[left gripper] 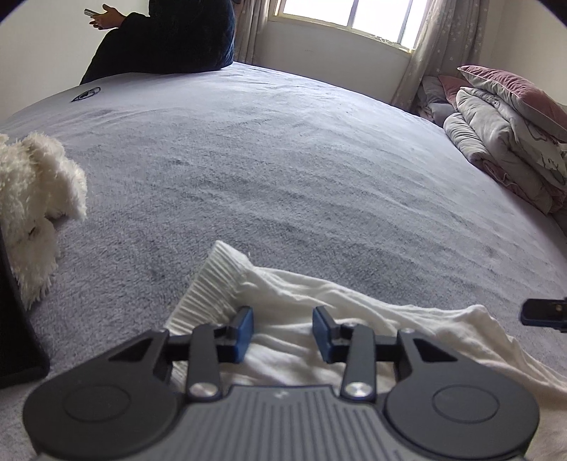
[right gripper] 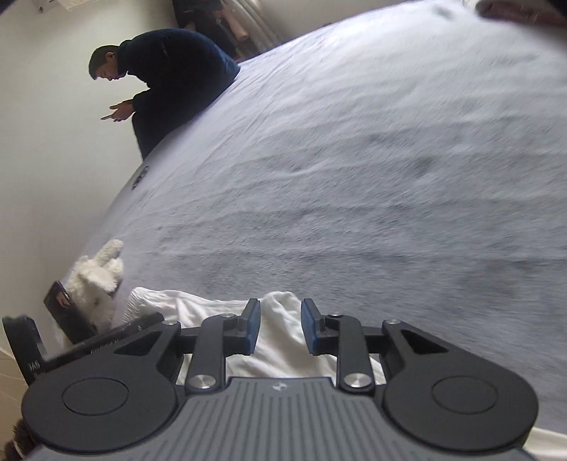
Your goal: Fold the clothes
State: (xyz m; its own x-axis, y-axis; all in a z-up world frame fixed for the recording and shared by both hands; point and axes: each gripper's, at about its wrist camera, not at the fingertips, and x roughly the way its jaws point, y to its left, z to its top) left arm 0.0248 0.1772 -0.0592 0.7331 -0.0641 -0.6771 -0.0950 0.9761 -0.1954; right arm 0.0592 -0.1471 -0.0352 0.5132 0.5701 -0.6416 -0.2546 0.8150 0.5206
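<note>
Left hand-held gripper (left gripper: pixel 283 333) level, agape over white garment (left gripper: pixel 354 312); right hand-held gripper (right gripper: pixel 280 326) tilted.

The white top (left gripper: pixel 319 319) lies crumpled on the soft grey bed cover (left gripper: pixel 283 159). It is full of wrinkles. One sleeve end with a ribbed cuff (left gripper: pixel 212 283) sticks out flat.

Wide bed (left gripper: pixel 283 159) under a grey fleecy cover. Bright window (left gripper: pixel 347 17) behind, pale starred curtains (left gripper: pixel 439 46) either side, plain white walls (left gripper: pixel 42 42). Folded quilts and pink pillows (left gripper: pixel 510 134) stacked at the right edge. Daylight throughout.
</note>
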